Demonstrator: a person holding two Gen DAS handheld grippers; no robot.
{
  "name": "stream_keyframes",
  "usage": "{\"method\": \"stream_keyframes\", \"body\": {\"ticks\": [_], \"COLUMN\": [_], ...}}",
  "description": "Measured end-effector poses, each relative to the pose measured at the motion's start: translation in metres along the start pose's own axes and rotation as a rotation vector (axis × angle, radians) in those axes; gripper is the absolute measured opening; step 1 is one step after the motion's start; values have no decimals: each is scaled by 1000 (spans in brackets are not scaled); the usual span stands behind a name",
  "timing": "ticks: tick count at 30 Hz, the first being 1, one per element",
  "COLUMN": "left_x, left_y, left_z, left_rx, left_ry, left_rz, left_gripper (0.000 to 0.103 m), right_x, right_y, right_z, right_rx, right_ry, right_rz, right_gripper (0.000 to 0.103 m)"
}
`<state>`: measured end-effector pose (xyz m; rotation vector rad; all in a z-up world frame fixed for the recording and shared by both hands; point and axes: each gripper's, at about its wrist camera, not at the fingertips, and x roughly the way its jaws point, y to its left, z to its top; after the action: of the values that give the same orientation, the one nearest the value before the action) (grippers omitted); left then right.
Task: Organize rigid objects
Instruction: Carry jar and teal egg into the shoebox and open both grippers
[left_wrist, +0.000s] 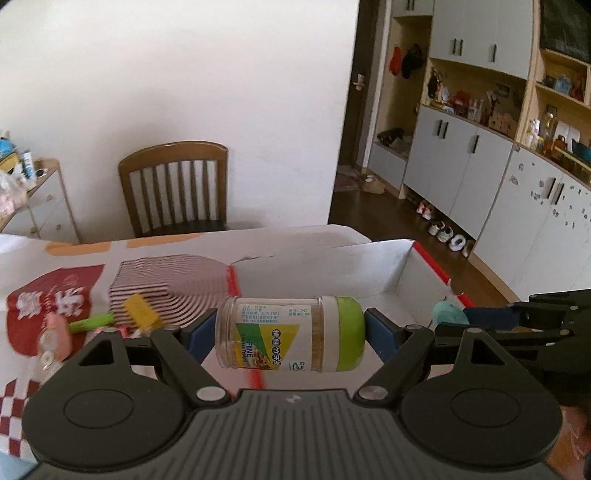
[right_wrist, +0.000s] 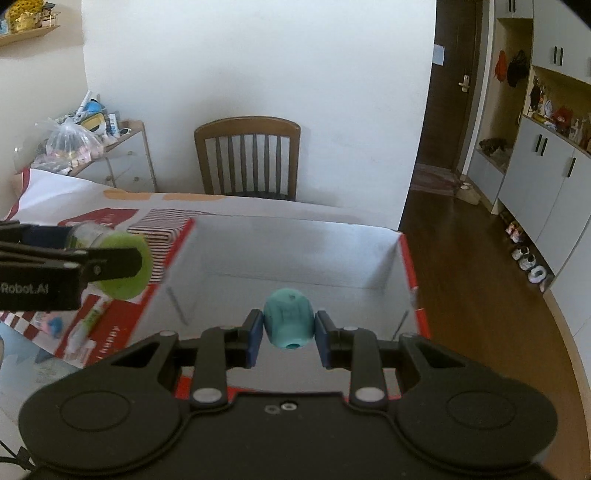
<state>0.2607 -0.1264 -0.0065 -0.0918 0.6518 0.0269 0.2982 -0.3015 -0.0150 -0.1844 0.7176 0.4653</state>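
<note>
Toothpick jar (left_wrist: 290, 332), green-capped and lying sideways, sits clamped end to end in the left gripper (left_wrist: 291, 334); the right gripper (right_wrist: 289, 332) pinches a teal toy (right_wrist: 288, 323) above the white, red-edged box (right_wrist: 295, 251) on the table (right_wrist: 258, 208).

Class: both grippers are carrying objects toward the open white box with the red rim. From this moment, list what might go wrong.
1. The left gripper clamps the clear, green-capped jar end to end, lying sideways; it may pivot or slip out before reaching the white box with red rim.
2. The right gripper pinches the rounded teal plastic object, whose curved sides could squirt free.
3. The two grippers travel close together, so they might collide over the box.
</note>
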Motion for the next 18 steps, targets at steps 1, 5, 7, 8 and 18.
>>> {"method": "stream_keyframes", "body": {"ticks": [1, 5, 7, 8, 18], "left_x": [6, 37, 56, 64, 143], "left_y": [-6, -23, -29, -31, -33], "left_z": [3, 12, 15, 16, 14], "left_rx": [3, 15, 17, 17, 4], "left_ry": [5, 40, 65, 78, 229], "left_rz": [-5, -12, -2, 2, 39], "left_gripper": [84, 84, 84, 84, 84], "right_x": [4, 21, 32, 37, 91], "right_y": [-5, -23, -30, -32, -42], "right_z": [1, 2, 2, 2, 6], "right_rx": [-1, -6, -9, -12, -49], "right_ry": [6, 35, 58, 68, 194], "right_rz": [2, 17, 26, 29, 87], "right_gripper": [29, 29, 29, 29, 29]}}
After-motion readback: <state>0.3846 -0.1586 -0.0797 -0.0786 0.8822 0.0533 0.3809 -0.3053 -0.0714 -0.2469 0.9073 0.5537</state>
